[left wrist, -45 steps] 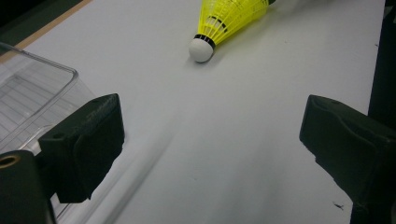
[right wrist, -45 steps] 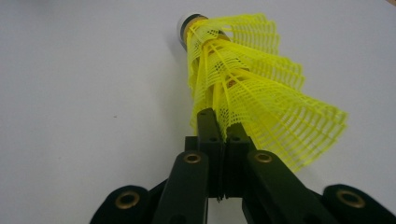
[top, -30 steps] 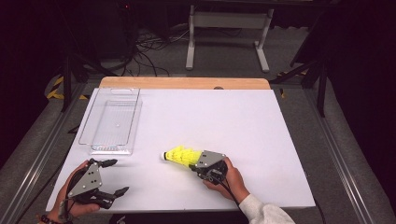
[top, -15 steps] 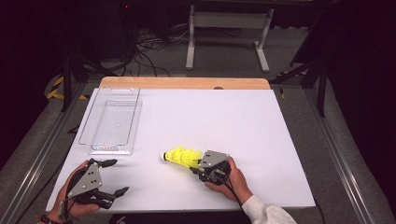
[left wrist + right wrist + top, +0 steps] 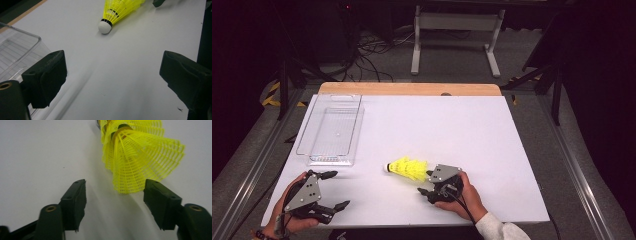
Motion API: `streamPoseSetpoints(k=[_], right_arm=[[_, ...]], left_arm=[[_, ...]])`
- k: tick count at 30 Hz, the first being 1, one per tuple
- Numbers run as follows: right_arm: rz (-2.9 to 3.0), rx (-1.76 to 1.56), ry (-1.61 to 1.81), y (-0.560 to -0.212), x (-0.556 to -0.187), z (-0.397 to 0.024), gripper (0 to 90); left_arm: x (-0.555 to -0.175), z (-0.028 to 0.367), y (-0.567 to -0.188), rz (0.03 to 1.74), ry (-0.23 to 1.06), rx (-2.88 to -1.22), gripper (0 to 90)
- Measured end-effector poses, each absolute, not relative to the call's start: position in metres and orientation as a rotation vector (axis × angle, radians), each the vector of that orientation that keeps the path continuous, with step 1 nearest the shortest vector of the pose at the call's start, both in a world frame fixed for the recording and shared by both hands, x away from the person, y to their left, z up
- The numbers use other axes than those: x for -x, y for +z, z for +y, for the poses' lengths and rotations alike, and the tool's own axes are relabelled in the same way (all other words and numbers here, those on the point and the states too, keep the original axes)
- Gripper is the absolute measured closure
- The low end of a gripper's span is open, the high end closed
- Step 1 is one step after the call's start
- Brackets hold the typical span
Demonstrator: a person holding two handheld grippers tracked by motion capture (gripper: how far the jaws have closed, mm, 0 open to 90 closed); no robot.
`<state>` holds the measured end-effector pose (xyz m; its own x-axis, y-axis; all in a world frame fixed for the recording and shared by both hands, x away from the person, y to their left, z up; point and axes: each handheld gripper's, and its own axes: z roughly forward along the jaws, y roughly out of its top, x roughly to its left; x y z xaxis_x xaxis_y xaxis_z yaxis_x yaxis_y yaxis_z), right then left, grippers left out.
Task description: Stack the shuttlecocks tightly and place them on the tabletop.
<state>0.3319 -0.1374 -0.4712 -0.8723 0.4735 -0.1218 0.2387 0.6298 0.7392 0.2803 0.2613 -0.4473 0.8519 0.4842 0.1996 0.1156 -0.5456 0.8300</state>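
At the near edge of the white desk (image 5: 492, 145), the left claw (image 5: 336, 190) lies in the person's left hand (image 5: 287, 215) at the near left corner, its two black jaws spread wide with nothing between them. In the left gripper view the bare desk surface runs between those jaws.

To its right, also near the front edge, the right hand (image 5: 464, 197) holds the right claw (image 5: 426, 183), which points left toward the shuttlecock. Its jaws have just been opening, and they now stand apart on either side of the wide end of the yellow shuttlecock (image 5: 408, 168) without pressing on it (in the right gripper view the mesh skirt (image 5: 142, 157) lies ahead of the jaw tips, with its rim close between them, and a gap shows at each side).

The shuttlecock lies on its side on the desk, just beyond the right claw, a little left of the desk's middle and in its nearer half. Its white cork tip (image 5: 104, 27) points left, toward the left claw's side, and the skirt opens toward the right claw. A black band rings the skirt just behind the cork.

Farther back, on the left side of the desk, stands a clear plastic tray (image 5: 319, 150), long and shallow. A strip of bare wood (image 5: 412, 89) runs along the far edge.
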Motion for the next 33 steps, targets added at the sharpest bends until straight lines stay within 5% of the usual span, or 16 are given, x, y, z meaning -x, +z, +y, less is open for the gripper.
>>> streamPoseSetpoints(k=[6,19,33], right_arm=[[2.546,-0.574,1.061,-0.473,-0.331,-0.131,21.0],[2.585,-0.627,1.104,-0.469,-0.341,-0.100,24.3],[2.498,-0.779,1.100,-0.466,-0.354,-0.078,44.2]], left_arm=[[-0.280,0.261,-0.448,0.433,0.514,-2.123,8.6],[-0.282,0.259,-0.449,0.428,0.506,-2.130,8.5],[-0.282,0.259,-0.450,0.434,0.503,-2.136,8.5]])
